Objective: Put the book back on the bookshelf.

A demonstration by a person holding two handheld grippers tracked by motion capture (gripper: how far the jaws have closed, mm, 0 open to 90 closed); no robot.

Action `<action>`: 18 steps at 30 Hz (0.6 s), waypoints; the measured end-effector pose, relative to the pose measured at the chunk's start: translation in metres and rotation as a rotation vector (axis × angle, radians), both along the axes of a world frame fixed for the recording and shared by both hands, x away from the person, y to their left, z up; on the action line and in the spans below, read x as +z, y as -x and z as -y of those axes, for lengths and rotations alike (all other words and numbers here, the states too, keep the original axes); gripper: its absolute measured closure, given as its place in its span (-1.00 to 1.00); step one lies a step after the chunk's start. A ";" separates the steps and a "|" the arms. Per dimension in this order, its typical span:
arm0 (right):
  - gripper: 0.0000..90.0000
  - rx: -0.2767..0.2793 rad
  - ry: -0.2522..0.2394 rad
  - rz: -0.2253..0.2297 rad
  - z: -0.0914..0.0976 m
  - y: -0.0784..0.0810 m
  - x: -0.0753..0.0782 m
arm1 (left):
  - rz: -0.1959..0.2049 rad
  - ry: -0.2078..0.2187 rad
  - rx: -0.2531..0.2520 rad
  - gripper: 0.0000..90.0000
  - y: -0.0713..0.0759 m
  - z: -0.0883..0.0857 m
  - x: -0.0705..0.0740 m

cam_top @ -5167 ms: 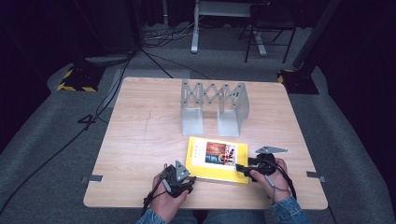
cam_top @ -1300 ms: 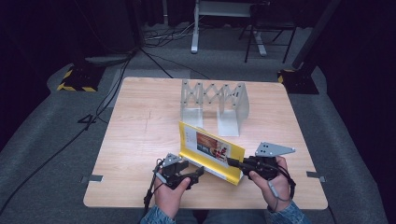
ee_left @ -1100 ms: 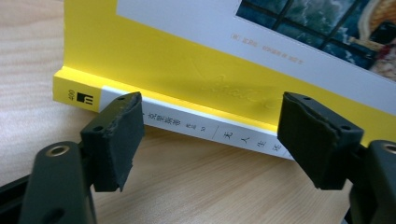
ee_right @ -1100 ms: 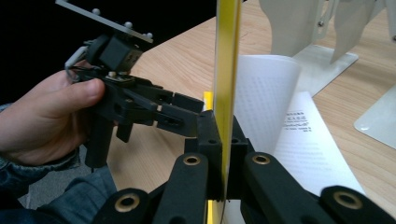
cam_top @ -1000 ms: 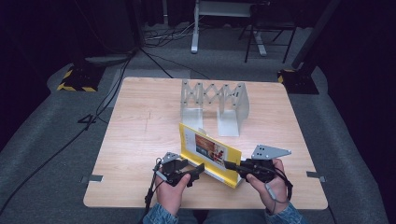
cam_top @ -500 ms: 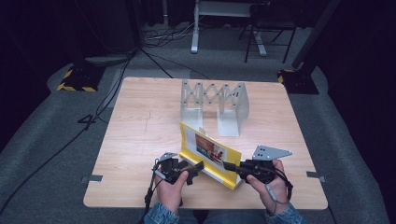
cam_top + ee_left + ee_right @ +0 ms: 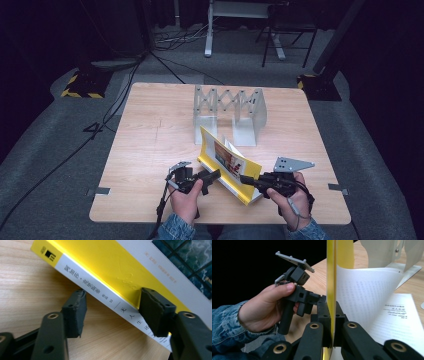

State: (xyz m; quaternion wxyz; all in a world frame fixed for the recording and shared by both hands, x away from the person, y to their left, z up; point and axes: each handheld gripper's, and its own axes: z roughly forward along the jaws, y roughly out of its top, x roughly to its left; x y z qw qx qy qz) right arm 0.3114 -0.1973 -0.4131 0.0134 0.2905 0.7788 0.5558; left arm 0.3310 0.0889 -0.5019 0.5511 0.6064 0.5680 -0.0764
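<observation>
The book [image 7: 227, 162] is no longer lying flat as it was a few seconds back: it is standing tilted on the near middle of the counter [image 7: 150, 130], its yellow cover lifted up and back, with pages fanning loose behind it. Against the picture from half a second ago it is leaning much the same way.

The right gripper [image 7: 249, 179] is pinching the cover's near edge, its jaws narrow and pressed on the thin yellow board [image 7: 331, 290], as they were a second ago. The left gripper [image 7: 214, 175] is sitting at the book's spine; its jaws have just been closing, and in the left gripper view the spine [image 7: 105, 296] is lying between them, one pad [image 7: 155, 311] touching the yellow cover and the other pad [image 7: 75, 312] standing just clear of the spine.

Behind the book, a grey metal rack [image 7: 230, 112] with a scissor lattice is standing on the counter, near the cover's top and apart from it. Cables are trailing over the floor beyond.

Both hands are coming in from the near edge, denim sleeves at the wrists. The left hand [image 7: 186, 200] is gripping its handle and pointing right toward the book; the right hand [image 7: 287, 197] is pointing left, its grey plate [image 7: 292, 164] on top.
</observation>
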 end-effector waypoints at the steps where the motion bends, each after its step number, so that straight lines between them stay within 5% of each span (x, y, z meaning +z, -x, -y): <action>1: 0.99 0.000 0.000 0.000 0.000 0.000 0.000 | 0.000 0.000 0.000 -0.05 0.000 0.000 0.000; 6: 0.94 -0.002 0.012 -0.009 0.003 0.000 -0.004 | 0.000 0.013 -0.002 0.05 -0.004 0.002 -0.003; 10: 0.63 -0.020 0.038 -0.004 0.006 0.003 -0.007 | -0.001 -0.003 -0.012 0.33 -0.006 0.002 -0.005; 15: 0.20 -0.133 0.057 0.063 0.017 0.004 0.000 | -0.001 -0.002 -0.022 0.45 -0.007 0.005 -0.010; 18: -0.06 -0.250 0.086 0.094 0.031 0.001 0.001 | 0.036 -0.013 -0.031 0.46 -0.006 0.007 -0.006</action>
